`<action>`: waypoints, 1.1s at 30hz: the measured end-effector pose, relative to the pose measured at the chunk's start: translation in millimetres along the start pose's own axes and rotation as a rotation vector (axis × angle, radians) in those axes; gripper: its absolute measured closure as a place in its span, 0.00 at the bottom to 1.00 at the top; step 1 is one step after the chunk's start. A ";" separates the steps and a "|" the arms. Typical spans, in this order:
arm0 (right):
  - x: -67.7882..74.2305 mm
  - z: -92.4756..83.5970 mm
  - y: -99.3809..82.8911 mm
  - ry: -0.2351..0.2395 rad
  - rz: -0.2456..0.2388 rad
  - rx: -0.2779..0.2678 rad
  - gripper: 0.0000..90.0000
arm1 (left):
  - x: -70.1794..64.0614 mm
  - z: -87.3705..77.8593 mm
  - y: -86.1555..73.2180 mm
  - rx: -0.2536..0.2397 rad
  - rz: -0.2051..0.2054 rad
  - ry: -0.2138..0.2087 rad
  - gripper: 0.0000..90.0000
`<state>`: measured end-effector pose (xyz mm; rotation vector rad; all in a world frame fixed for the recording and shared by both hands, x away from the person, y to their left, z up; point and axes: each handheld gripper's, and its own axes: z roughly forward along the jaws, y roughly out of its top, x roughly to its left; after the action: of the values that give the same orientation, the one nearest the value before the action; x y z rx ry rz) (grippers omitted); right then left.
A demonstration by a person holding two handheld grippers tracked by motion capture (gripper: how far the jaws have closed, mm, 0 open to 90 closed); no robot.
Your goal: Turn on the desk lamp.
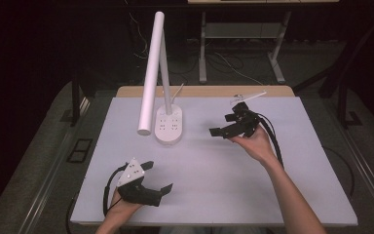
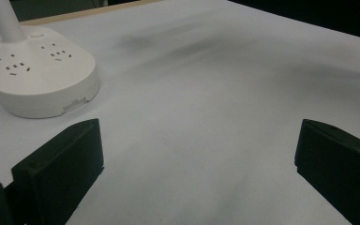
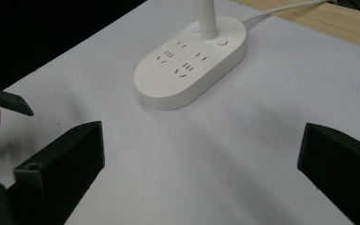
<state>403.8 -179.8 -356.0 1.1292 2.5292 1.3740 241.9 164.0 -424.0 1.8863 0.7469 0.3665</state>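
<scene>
At the bottom left of the high view, the left hand-held gripper [image 1: 158, 176] sits low over the table [image 1: 214, 190], jaws wide apart and empty. Right of centre, the right hand-held gripper [image 1: 222, 124] is also spread wide and empty, angled toward the desk lamp base [image 1: 169, 125] at centre left. The lamp looks untouched, so the work seems barely begun.

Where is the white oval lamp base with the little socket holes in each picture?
High view: white oval lamp base sits left of the middle, toward the table's far edge.
Left gripper view: base at upper left.
Right gripper view: base at top middle.
Shared landmark: the white lamp stem rising from it.
</scene>
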 end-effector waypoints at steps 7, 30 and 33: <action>-4.6 10.0 6.3 -0.004 0.006 0.005 0.00 | -0.7 -0.1 0.1 -0.005 -0.004 -0.002 0.01; -3.1 52.4 39.5 0.004 0.000 0.022 0.00 | -0.5 -2.5 0.6 -0.017 -0.006 -0.003 0.00; -4.1 59.0 44.0 0.004 0.008 0.029 0.00 | -0.9 -2.2 0.5 -0.022 -0.011 -0.003 0.01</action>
<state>453.7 -125.7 -360.0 1.1441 2.5584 1.3463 240.2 164.9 -422.6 1.8609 0.7481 0.3630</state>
